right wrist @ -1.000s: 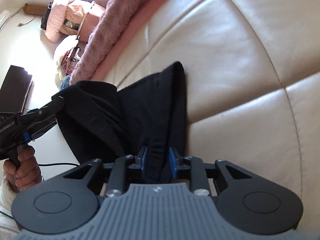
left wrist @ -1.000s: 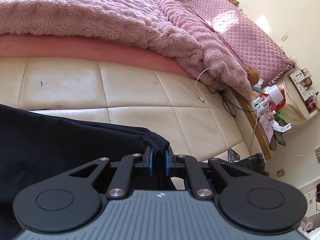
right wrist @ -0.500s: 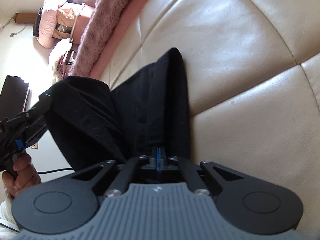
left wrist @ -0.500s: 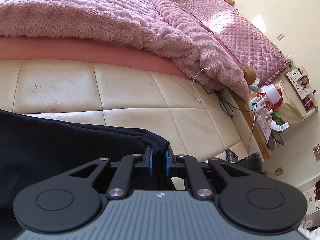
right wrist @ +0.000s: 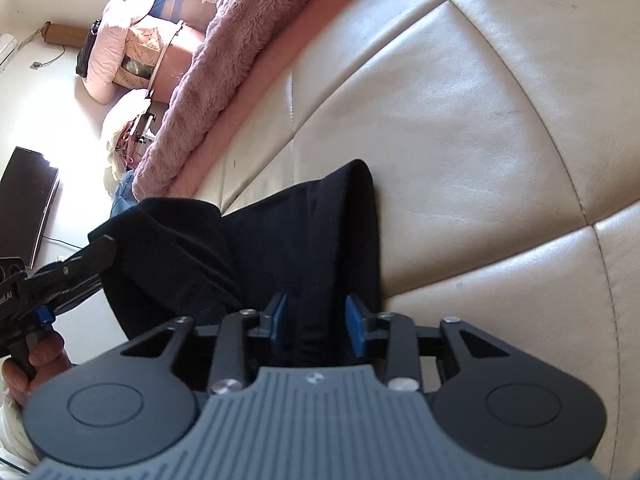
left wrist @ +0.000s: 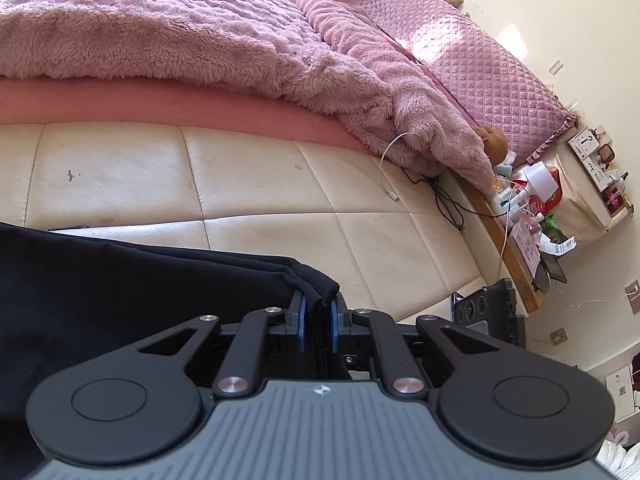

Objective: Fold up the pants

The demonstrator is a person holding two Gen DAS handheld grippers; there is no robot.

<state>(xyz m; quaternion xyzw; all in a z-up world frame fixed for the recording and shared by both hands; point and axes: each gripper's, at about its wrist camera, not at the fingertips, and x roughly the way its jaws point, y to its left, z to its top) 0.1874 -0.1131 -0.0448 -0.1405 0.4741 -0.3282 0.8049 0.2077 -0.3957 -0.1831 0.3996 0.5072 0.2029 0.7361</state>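
Black pants (left wrist: pixel 140 288) lie on a cream leather bench (left wrist: pixel 280 184) at the foot of a bed. My left gripper (left wrist: pixel 318 308) is shut on a bunched edge of the cloth, which fills the gap between its blue pads. In the right wrist view the pants (right wrist: pixel 280 240) stretch from that left gripper (right wrist: pixel 80 268), held by a hand (right wrist: pixel 36 360), to my right gripper (right wrist: pixel 316 312). The right gripper's jaws are opening. A folded strip of the pants runs between its blue pads (right wrist: pixel 354 328), which stand clear of the cloth.
A fluffy pink blanket (left wrist: pixel 200 40) hangs over the bed behind the bench. White and black cables (left wrist: pixel 400 176) lie at the bench's right end, next to a cluttered bedside shelf (left wrist: pixel 532 208). A dark screen (right wrist: pixel 24 204) stands on the floor to the left.
The right gripper's jaws closed together on the pants half a second ago and now stand apart again. The left gripper kept its hold and its place.
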